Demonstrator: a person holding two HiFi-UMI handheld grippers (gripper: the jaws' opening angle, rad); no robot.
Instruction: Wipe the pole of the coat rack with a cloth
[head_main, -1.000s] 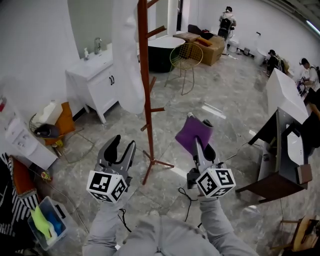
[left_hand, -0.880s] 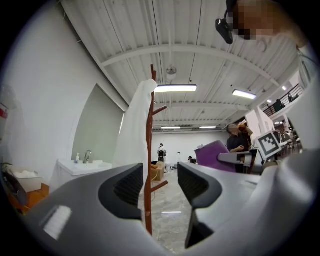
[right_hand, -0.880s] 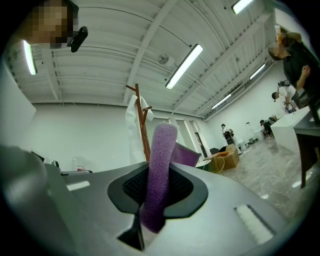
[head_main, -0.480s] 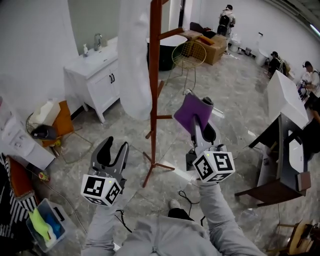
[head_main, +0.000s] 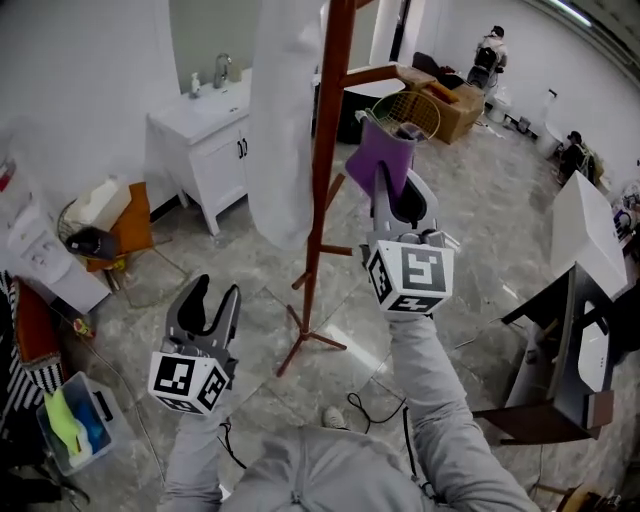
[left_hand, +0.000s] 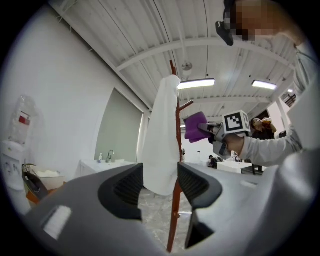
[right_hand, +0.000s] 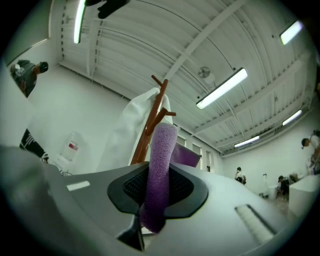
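Head view: the right tongs (head_main: 392, 188) sit at upper centre of the frame, clamped on a folded purple terry cloth (head_main: 381, 158). The cloth is just right of the reddish-brown wooden pole (head_main: 326, 170) of the coat rack, near one of its pegs; whether cloth and pole touch I cannot tell. The left tongs (head_main: 216, 296) hang at lower left, well apart from the pole. A long white garment (head_main: 283, 120) drapes down the pole's left side. By my judgement, wiping has not clearly begun and the whole pole is left to do.

Left gripper view: these tongs stand apart with nothing between them. The pole runs up mid-frame beyond the gap, slim, smooth and glossy, with the cloth close on its right in the upper middle.

Right gripper view: the two halves press tight on the cloth, a thick nubbly fold standing up at centre. The pole rises behind it, slightly to the left.
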